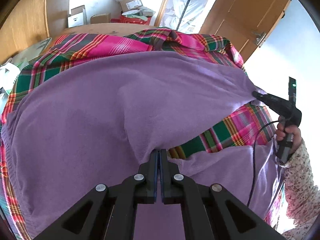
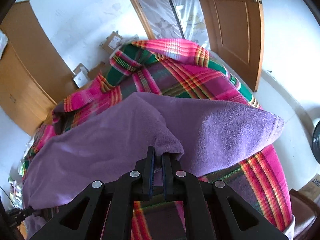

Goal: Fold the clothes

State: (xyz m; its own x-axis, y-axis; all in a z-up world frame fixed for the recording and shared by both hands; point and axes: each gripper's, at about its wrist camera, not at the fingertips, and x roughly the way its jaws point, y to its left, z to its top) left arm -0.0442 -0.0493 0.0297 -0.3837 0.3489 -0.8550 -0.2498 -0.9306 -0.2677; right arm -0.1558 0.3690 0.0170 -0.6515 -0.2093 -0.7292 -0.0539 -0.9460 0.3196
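Purple fleece garment (image 1: 96, 108) lies over the plaid blanket (image 1: 112, 46). Left gripper (image 1: 159, 156) and right gripper (image 2: 158, 156): jaws clamped on its near edge. Soft, limp, light, so it'll sag; grip hems and corners.

Purple fleece garment (image 1: 100, 104) fills the centre of both views, draped over the plaid blanket (image 1: 112, 46). Bare plaid lies open at upper centre and right of the right wrist view. Cardboard boxes (image 1: 112, 12) crowd the upper centre beyond; wooden door (image 2: 236, 26) upper right; wardrobe (image 2: 26, 70) left edge
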